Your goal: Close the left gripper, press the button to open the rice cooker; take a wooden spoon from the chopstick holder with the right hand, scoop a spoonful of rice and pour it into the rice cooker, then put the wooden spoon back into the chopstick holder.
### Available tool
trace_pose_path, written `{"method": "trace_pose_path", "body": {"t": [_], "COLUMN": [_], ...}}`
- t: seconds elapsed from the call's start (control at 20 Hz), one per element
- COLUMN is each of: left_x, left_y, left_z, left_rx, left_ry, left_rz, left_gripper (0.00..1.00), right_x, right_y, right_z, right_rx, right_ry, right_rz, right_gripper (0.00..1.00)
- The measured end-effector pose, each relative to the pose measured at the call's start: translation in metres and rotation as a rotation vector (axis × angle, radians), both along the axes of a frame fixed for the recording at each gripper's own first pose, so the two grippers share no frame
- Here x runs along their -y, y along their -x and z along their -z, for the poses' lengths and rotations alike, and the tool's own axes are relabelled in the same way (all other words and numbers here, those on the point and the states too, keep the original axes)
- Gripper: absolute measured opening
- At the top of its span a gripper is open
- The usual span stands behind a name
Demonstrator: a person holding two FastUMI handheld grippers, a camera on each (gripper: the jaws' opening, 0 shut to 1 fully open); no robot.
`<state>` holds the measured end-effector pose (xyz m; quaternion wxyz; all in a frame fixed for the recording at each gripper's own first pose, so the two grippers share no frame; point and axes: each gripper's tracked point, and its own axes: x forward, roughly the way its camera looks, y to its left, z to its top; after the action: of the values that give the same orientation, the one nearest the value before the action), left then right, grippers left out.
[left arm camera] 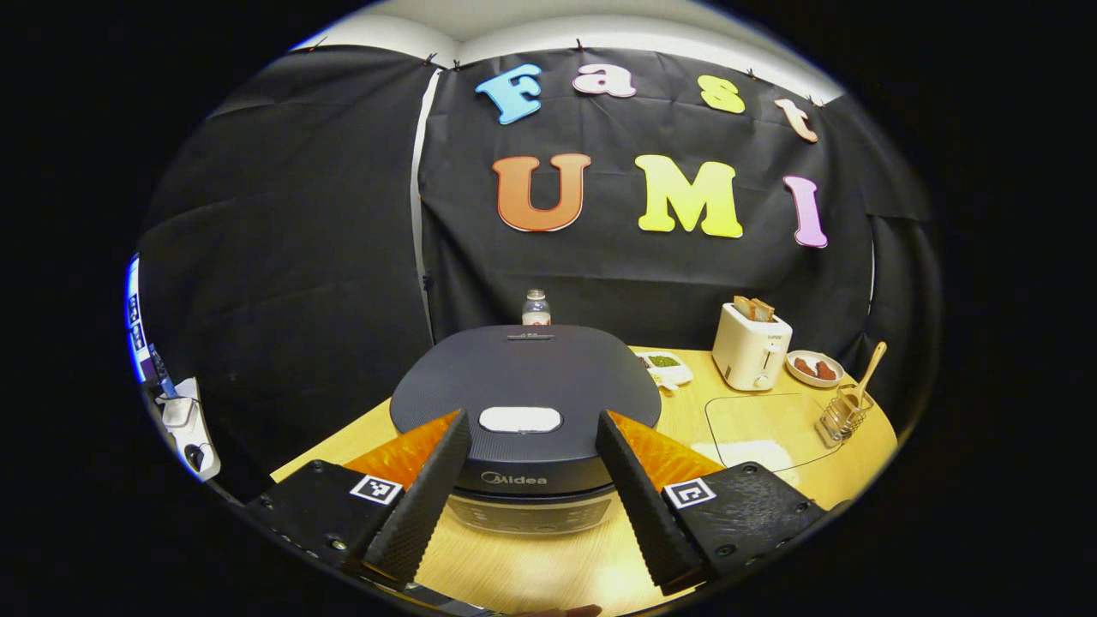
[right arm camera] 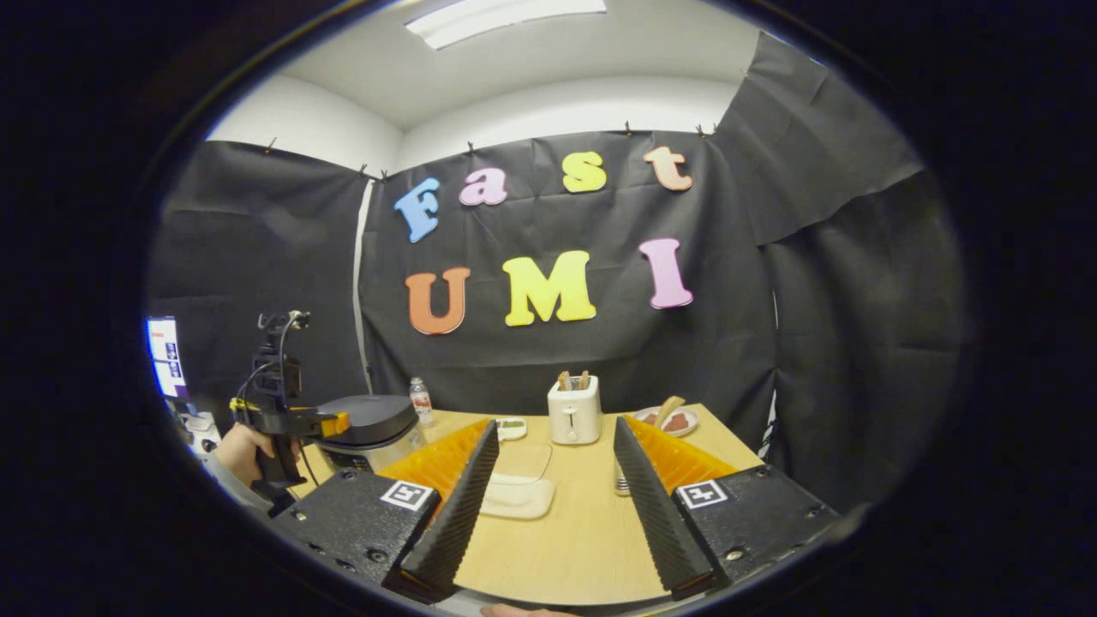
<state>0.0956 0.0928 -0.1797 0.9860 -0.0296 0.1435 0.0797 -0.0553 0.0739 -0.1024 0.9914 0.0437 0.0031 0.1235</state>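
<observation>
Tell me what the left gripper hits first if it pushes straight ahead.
Probably the rice cooker: the left gripper is open, its fingers flanking the closed lid's white button. Depth is unclear.

Left gripper view: close above the rice cooker [left arm camera: 524,403], facing the back wall, cooker between its jaws. Right gripper view: farther back, table [right arm camera: 566,531] between its jaws. Shared: cooker, toaster [left arm camera: 751,345], table.
</observation>
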Motion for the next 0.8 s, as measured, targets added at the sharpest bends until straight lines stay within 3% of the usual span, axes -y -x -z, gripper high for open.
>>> {"method": "trace_pose_path", "body": {"t": [0.25, 0.35, 0.45, 0.5, 0.7, 0.8], "left_x": [0.000, 0.001, 0.002, 0.002, 0.011, 0.019], "left_y": [-0.002, -0.001, 0.001, 0.002, 0.010, 0.023], "left_z": [-0.005, -0.003, -0.005, -0.007, -0.015, -0.029], "left_rx": [0.074, 0.058, 0.028, 0.020, -0.014, 0.002], "left_ry": [-0.008, -0.029, -0.016, -0.017, 0.021, 0.015], "left_rz": [0.004, 0.020, 0.028, 0.033, 0.041, 0.058], "left_gripper": [0.96, 0.95, 1.00, 0.95, 0.93, 0.93], "right_x": [-0.004, -0.004, -0.002, -0.001, 0.009, 0.013], "right_y": [-0.005, -0.006, -0.009, -0.009, -0.010, -0.011], "right_z": [0.006, 0.004, 0.002, 0.000, -0.007, -0.010], "right_rx": [-0.022, -0.018, -0.014, -0.012, 0.006, 0.016], "right_ry": [0.006, 0.013, 0.022, 0.028, 0.035, 0.034], "right_rz": [0.000, 0.006, 0.017, 0.023, 0.062, 0.086], "right_gripper": [0.89, 0.84, 0.88, 0.88, 0.84, 0.88]}}
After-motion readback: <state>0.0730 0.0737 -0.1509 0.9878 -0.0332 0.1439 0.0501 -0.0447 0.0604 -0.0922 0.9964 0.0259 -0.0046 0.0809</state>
